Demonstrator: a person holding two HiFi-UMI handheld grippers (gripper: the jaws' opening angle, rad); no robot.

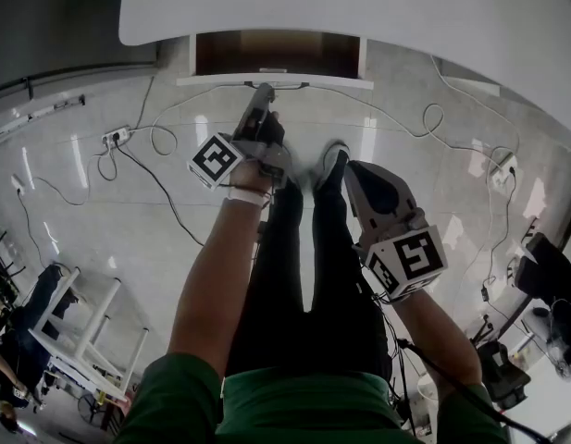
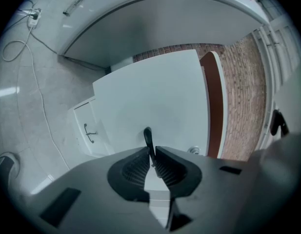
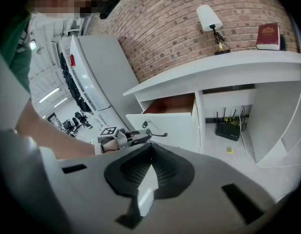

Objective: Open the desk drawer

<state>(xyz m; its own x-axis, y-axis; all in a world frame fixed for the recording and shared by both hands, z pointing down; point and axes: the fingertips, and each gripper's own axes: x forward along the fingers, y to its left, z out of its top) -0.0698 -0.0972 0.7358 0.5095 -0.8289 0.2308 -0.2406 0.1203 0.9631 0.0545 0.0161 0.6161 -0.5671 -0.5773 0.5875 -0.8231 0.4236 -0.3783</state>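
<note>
The white desk (image 1: 359,7) has its top drawer (image 1: 276,55) pulled out, showing a brown inside. My left gripper (image 1: 264,92) reaches to the drawer front (image 1: 276,81). In the left gripper view the dark drawer handle (image 2: 148,136) stands between the pads of the left gripper (image 2: 151,148), which is shut on it. The right gripper view shows the open drawer (image 3: 172,104) and the left gripper (image 3: 136,136) at the handle (image 3: 159,134). My right gripper (image 1: 350,168) hangs back over my legs, shut with nothing in it (image 3: 150,147).
A second, shut drawer with its own handle (image 2: 90,132) sits below. Cables and a power strip (image 1: 116,137) lie on the floor. A lamp (image 3: 209,16) and a red book (image 3: 267,35) stand on the desk, and a router (image 3: 228,130) under it. A white frame (image 1: 81,331) is at the left.
</note>
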